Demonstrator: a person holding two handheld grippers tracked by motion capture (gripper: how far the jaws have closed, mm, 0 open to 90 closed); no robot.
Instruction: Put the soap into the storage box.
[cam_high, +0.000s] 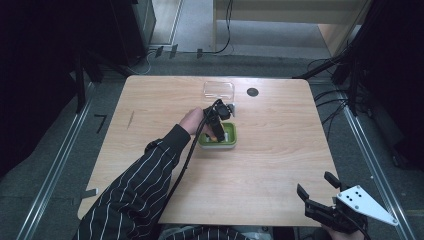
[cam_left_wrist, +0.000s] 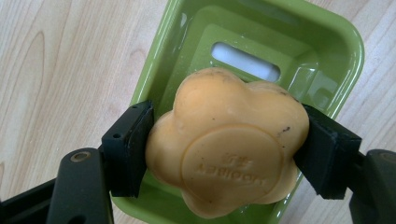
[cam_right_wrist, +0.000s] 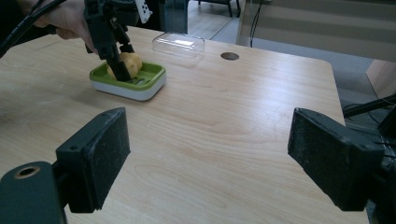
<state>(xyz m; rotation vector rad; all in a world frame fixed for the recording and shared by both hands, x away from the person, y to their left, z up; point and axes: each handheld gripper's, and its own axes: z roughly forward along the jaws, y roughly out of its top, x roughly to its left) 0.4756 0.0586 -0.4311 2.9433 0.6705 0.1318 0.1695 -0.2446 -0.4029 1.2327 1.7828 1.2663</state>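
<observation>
From the high view, the left gripper (cam_high: 216, 131) reaches down into a green soap dish (cam_high: 228, 140) near the middle of the wooden table (cam_high: 150, 115), held by a hand (cam_high: 192, 120) in a striped sleeve (cam_high: 131, 192). A clear lid (cam_high: 218, 89) lies just beyond the dish, and a dark round spot (cam_high: 253, 92) sits to its right. What the jaws hold is hard to make out here. The right gripper (cam_high: 320, 189) hovers at the near right corner, jaws spread wide with nothing between them.

The left gripper view settles it: an orange, lobed soap bar (cam_left_wrist: 229, 142) with a stamped round mark is clamped between the two black jaws, directly over the dish's green tray, whose floor has a pale slot (cam_left_wrist: 245, 67).

The right gripper view adds the side profile: the dish has a white base (cam_right_wrist: 127, 88) under the green tray, the soap sits low at the tray's left end, and the lid stands apart behind it.
</observation>
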